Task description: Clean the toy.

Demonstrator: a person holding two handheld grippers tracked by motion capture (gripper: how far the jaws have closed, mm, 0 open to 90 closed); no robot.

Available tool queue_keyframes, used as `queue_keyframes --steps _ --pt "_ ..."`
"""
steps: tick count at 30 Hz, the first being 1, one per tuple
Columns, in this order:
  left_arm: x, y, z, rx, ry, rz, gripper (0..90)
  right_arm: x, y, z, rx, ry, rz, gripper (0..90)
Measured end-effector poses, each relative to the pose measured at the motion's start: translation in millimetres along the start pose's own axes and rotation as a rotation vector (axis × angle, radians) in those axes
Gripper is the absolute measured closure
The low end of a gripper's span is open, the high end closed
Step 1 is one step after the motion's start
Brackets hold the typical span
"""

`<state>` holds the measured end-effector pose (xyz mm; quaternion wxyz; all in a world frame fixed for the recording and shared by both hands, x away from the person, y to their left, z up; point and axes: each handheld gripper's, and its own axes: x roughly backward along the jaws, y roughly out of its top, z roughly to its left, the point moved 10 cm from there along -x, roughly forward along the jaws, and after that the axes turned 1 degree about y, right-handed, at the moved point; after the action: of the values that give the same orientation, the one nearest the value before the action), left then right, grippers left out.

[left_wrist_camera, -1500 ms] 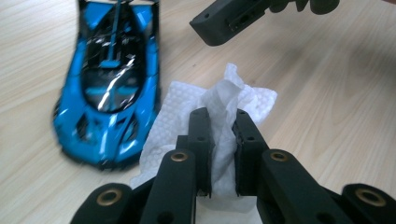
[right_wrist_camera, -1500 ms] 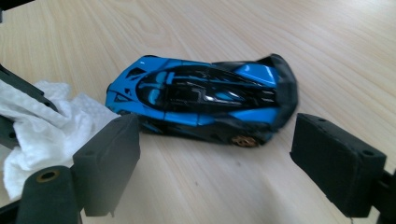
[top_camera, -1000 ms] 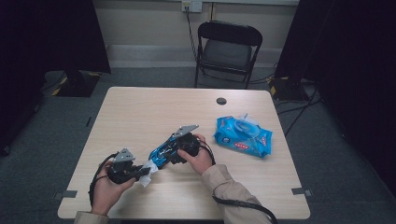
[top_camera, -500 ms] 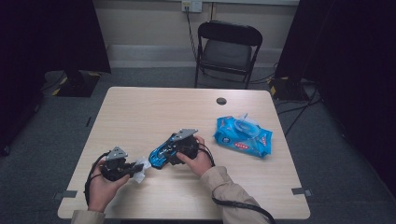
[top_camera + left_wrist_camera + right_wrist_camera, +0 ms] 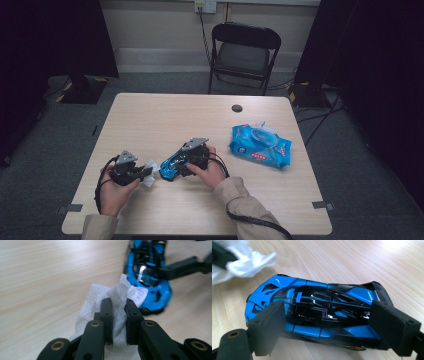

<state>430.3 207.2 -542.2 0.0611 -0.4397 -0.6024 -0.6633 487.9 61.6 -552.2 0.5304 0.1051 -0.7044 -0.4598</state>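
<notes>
Left gripper (image 5: 117, 302) clenches a white wipe (image 5: 120, 292) beside the blue toy car (image 5: 312, 312); right gripper (image 5: 327, 322) fingers grasp the car on the counter (image 5: 165, 120).

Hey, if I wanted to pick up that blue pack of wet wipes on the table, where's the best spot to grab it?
Grip the wipes pack across its narrower width, near one end, coming straight down from above. It lies flat on the table with open space around it. The middle of its top seems to carry the dispensing flap, so avoid clamping there; the soft pack should squeeze in a little.

Dim room around a lit table (image 5: 165, 120); close gripper views soft, with glare.
</notes>
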Motion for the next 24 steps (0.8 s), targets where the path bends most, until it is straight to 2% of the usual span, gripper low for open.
queue_keyframes --steps 3,7,8,10,11,17,18,24 --pt "-10.3 -1.6 1.8 -0.008 0.030 0.026 79.7 0.1 -0.3 0.4 0.000 0.000 -0.001 13.2" --pt "-24.1 -7.1 -4.5 -0.053 0.029 0.051 79.0 0.0 -0.2 0.6 -0.003 -0.002 -0.003 13.0" --pt "-23.9 -6.8 -4.9 -0.061 0.033 0.060 79.0 0.0 -0.3 0.6 -0.003 -0.004 -0.004 13.0" --pt "-23.5 -6.7 -6.8 -0.049 0.022 0.066 79.1 0.0 -0.3 0.5 -0.003 -0.004 -0.002 13.0" --pt "-23.0 -7.6 -7.1 -0.059 0.015 0.074 79.1 -0.1 -0.2 0.6 -0.004 -0.003 -0.003 13.0" --pt "-22.7 -8.9 -11.4 -0.045 -0.007 0.056 79.2 -0.1 -0.4 1.0 -0.004 -0.003 -0.004 12.8" --pt "-21.7 -9.9 -12.2 -0.060 -0.012 0.068 79.2 -0.1 -0.3 1.0 -0.004 -0.002 -0.004 12.8" --pt "-19.7 -12.3 -19.0 -0.071 -0.021 0.078 79.4 -0.2 -0.4 0.7 -0.001 -0.002 -0.009 12.8"
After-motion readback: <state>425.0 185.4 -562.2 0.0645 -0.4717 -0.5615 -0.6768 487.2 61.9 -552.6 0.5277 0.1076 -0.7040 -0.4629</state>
